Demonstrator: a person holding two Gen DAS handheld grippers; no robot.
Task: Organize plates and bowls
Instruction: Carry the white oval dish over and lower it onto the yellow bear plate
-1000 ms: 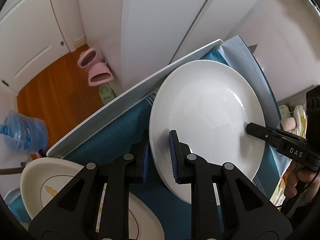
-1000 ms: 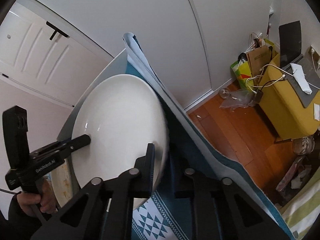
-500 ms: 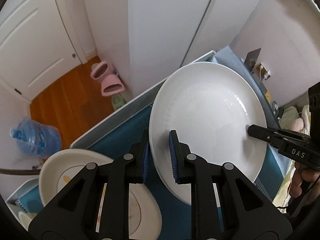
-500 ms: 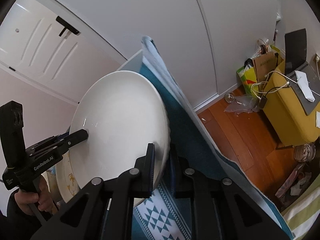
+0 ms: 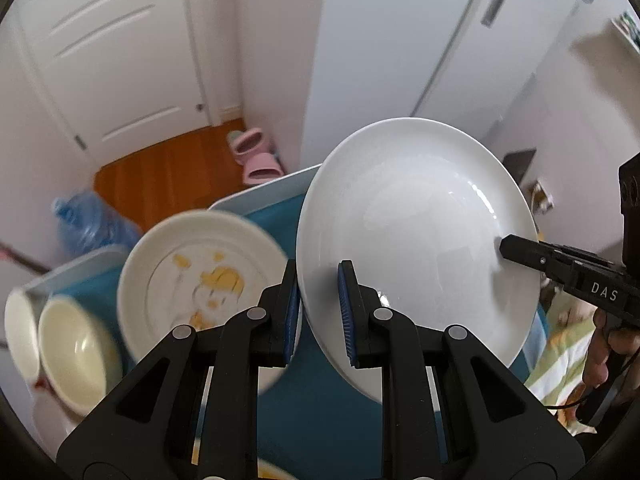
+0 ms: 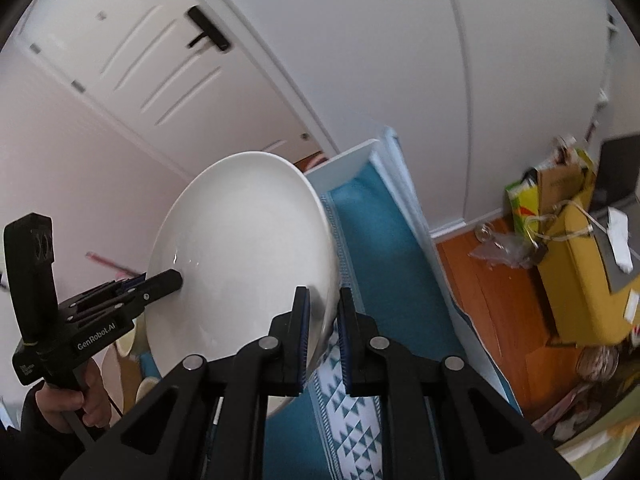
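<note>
While both grippers stay clamped on opposite edges of the large white plate (image 5: 416, 232), the plate has risen clear of the blue cloth (image 5: 320, 408) it lay close to a second ago. More of the table now shows beneath it in the left wrist view: a cream plate with a yellow cartoon print (image 5: 200, 280) and a cream bowl (image 5: 76, 352), with another rim just behind it, have come into sight at the lower left. That suggests the lift is done or nearly so, and the plate is ready to be carried to a stack, quite possibly onto the cartoon plate, though which spot is meant I cannot tell.

The left gripper (image 5: 318, 312) pinches the plate's near rim, one blue pad under it and one on the upper face. The right gripper (image 6: 323, 332) does the same at the opposite rim, its jaws closed on the thin edge. The plate hangs tilted between them, held in the air and touching nothing else visible.
</note>
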